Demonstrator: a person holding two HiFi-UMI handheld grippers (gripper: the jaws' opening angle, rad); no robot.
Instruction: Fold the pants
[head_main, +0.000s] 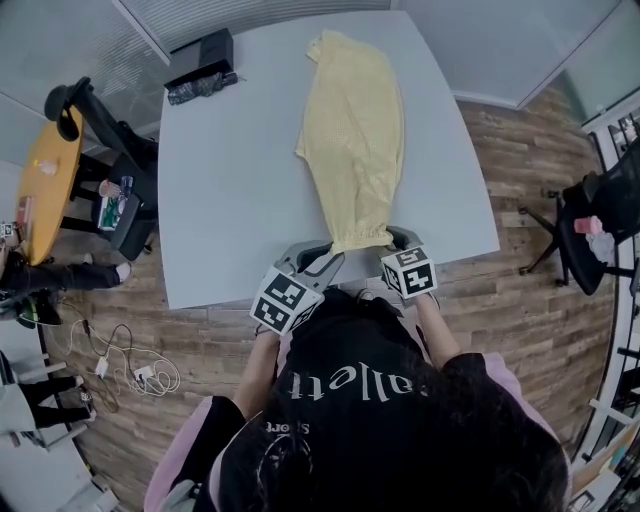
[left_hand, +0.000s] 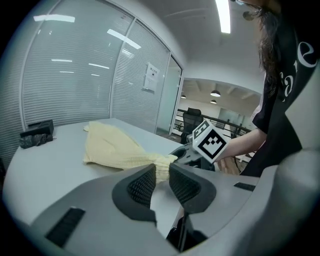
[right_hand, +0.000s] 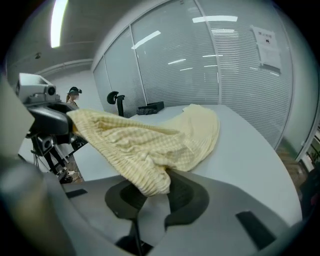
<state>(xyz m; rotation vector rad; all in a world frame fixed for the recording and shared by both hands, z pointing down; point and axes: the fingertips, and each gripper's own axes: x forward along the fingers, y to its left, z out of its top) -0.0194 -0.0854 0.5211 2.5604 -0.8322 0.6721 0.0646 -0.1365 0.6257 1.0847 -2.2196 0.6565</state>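
Observation:
Pale yellow pants (head_main: 355, 130) lie lengthwise on the grey table (head_main: 230, 200), their elastic waistband at the near edge. My left gripper (head_main: 330, 262) is shut on the waistband's left corner; in the left gripper view the bunched fabric (left_hand: 161, 167) sits pinched between the dark pads (left_hand: 142, 185). My right gripper (head_main: 392, 245) is shut on the right corner, and the ribbed band (right_hand: 145, 175) hangs between its pads (right_hand: 187, 192). The waistband is lifted off the table and stretched between both grippers. The far end of the pants rests flat on the table.
A black box (head_main: 205, 55) sits at the table's far left corner. An orange round table (head_main: 45, 170) and a black chair (head_main: 100, 125) stand to the left, with cables (head_main: 130, 370) on the wood floor. Another black chair (head_main: 600, 220) stands at the right. Glass walls surround the room.

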